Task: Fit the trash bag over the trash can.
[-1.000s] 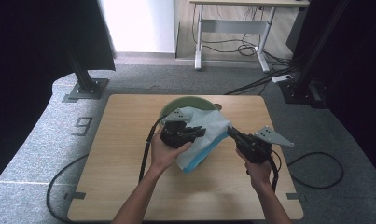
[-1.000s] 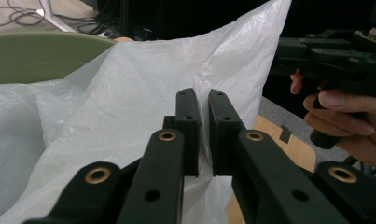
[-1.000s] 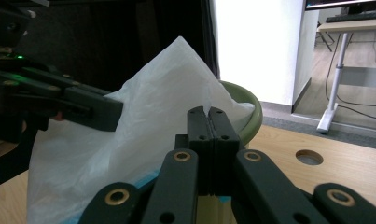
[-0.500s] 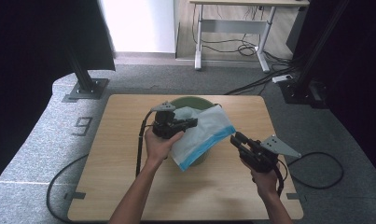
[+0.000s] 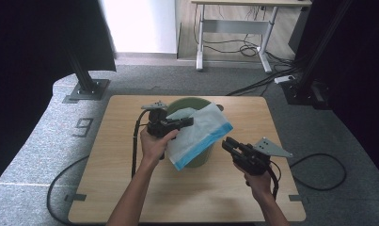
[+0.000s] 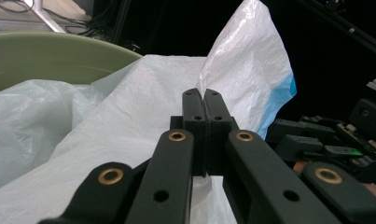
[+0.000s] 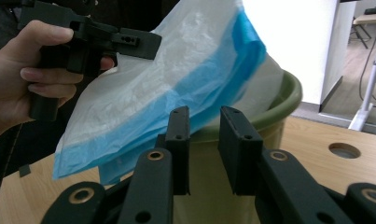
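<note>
High view: wooden desk [image 5: 130, 183] at frame centre, green bucket [image 5: 187, 101] standing on its upper middle. A white plastic bag w/ blue edge band [image 5: 201, 134] lies over the bucket's mouth and spills down its near side toward lower centre of frame.

Left hand-held gripper [image 5: 189, 121], centre-left of frame, is clenched on the bag's top edge; left gripper view has both black jaws pressed flat together w/ thin white film caught between them, bag [image 6: 106, 140] bunched across the lower frame and the bucket rim [image 6: 59, 44] at upper left. Left hand [image 5: 154, 143] wraps the grip just below.

Right hand-held gripper [image 5: 228, 145], lower right of centre, is released, holding nothing, just beside the bag's blue hem but apart from it. Right gripper view: jaws stand w/ a clear gap, pointing at the bucket wall [image 7: 288, 100] under the hanging blue band [image 7: 190, 100]; left hand-held gripper [image 7: 143, 42] and hand at upper left.

Grey carpet floor [image 5: 46, 141] around the desk, a second table's legs [image 5: 201, 42] at top of frame.
</note>
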Motion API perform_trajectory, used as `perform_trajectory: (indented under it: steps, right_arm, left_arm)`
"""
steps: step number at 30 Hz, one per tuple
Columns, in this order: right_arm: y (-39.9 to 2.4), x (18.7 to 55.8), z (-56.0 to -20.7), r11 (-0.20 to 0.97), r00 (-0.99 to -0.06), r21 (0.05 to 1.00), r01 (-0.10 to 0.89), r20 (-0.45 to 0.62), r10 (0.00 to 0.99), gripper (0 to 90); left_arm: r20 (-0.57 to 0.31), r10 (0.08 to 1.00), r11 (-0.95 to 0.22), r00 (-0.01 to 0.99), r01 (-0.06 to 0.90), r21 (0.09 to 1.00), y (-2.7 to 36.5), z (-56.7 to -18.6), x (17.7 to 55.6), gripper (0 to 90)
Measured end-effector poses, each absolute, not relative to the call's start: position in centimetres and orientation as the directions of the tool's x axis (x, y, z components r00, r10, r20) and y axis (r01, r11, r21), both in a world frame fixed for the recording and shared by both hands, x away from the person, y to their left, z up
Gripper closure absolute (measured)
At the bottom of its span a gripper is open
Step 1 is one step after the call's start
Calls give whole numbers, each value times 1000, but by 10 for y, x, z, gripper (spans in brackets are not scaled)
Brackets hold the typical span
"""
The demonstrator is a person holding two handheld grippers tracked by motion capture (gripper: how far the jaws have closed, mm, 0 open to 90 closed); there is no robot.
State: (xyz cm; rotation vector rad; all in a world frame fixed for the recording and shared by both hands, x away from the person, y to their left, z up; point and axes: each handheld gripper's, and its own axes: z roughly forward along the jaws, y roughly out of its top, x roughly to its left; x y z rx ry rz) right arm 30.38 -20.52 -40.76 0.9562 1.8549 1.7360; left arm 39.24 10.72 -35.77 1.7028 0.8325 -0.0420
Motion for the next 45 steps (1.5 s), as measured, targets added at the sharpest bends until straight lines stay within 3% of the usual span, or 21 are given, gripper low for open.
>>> perform_trajectory:
  steps: [10,34,41,45]
  right_arm:
    - [-197,315,-411,-6,-661,979,205,143,737,771]
    - [-199,322,-406,-60,-640,974,217,189,745,740]
    - [-196,318,-397,-51,-641,988,149,136,755,882]
    - [-196,316,-394,-36,-645,990,135,116,756,889]
  left_arm:
    - [-478,456,-38,751,553,832,113,-360,393,897]
    - [-473,453,-50,756,551,833,116,-362,391,897]
    - [-465,468,-50,751,548,835,117,-363,391,897]
    - [-463,486,-19,741,539,842,119,-362,391,897]
